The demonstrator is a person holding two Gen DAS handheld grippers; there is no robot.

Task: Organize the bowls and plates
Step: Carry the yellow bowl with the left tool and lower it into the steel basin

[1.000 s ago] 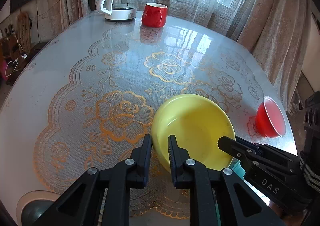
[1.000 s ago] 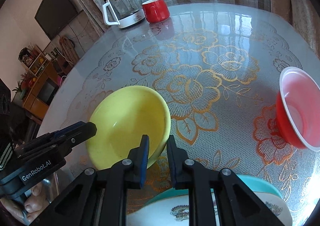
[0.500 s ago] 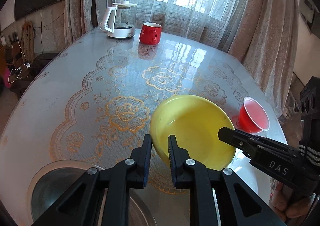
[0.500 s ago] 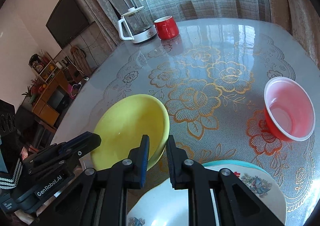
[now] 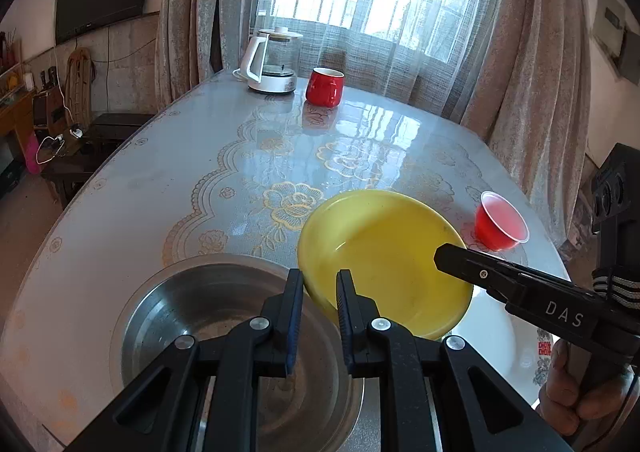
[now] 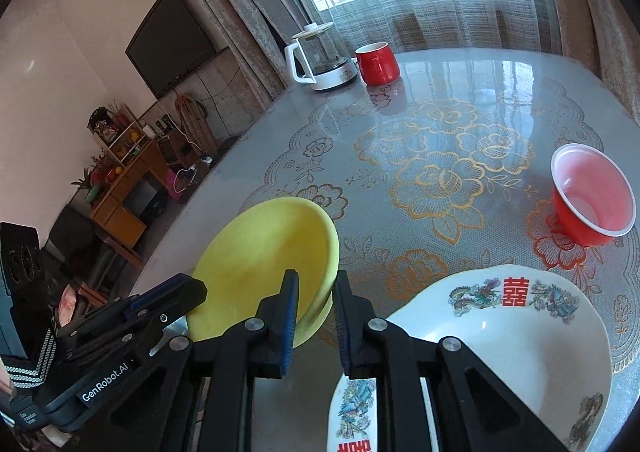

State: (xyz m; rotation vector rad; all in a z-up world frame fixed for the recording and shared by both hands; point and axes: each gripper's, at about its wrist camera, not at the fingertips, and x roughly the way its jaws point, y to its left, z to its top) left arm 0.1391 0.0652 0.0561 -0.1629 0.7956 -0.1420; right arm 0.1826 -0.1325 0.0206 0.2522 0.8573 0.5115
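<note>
Both grippers hold a yellow bowl [image 5: 384, 256] lifted above the table. My left gripper [image 5: 318, 300] is shut on its near-left rim. My right gripper [image 6: 316, 304] is shut on the opposite rim; the bowl shows in its view [image 6: 264, 256] too. A steel bowl [image 5: 192, 316] lies below the left gripper at the table's near edge. A white decorated plate [image 6: 520, 340] lies below the right gripper. A small red bowl [image 6: 592, 195] stands at the right, also seen in the left wrist view [image 5: 500, 221].
A white kettle [image 5: 272, 63] and a red mug [image 5: 325, 87] stand at the far end of the glossy floral-patterned table [image 5: 180, 179]. Curtains and a window lie behind. A cabinet and TV are to the left of the table.
Both grippers have raised the yellow bowl and pulled it back toward the near edge. The steel bowl and the white plate have come into view beneath.
</note>
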